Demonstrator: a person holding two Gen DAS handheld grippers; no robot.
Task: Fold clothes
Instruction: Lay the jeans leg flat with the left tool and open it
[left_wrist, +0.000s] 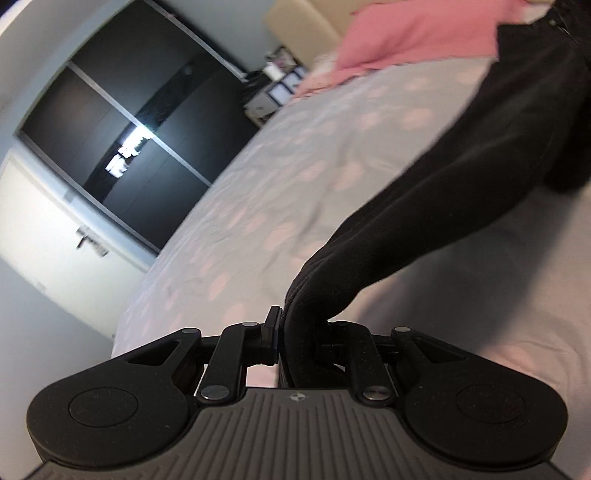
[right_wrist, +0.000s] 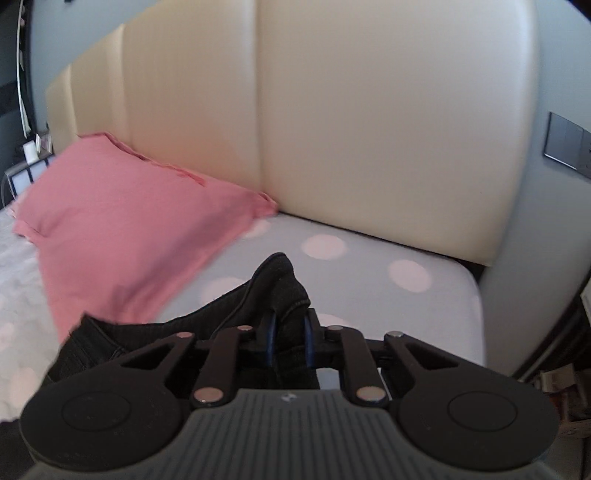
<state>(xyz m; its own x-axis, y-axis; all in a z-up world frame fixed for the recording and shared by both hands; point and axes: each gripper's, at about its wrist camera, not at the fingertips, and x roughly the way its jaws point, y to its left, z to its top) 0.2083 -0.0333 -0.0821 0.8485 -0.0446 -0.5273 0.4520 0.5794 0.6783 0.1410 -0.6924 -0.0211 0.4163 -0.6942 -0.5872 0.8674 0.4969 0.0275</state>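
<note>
A bunched end of the black garment (left_wrist: 424, 206) is clamped in the left gripper (left_wrist: 291, 334), from which the cloth is stretched forward and rightward above the spotted bedsheet (left_wrist: 295, 192). Its other end (right_wrist: 284, 291) is pinched in the right gripper (right_wrist: 290, 341), the pink pillow (right_wrist: 122, 229) lying ahead-left.

Black garment (left_wrist: 461, 177) matt knit cloth; headboard (right_wrist: 369, 110) smooth, probably leather.
</note>
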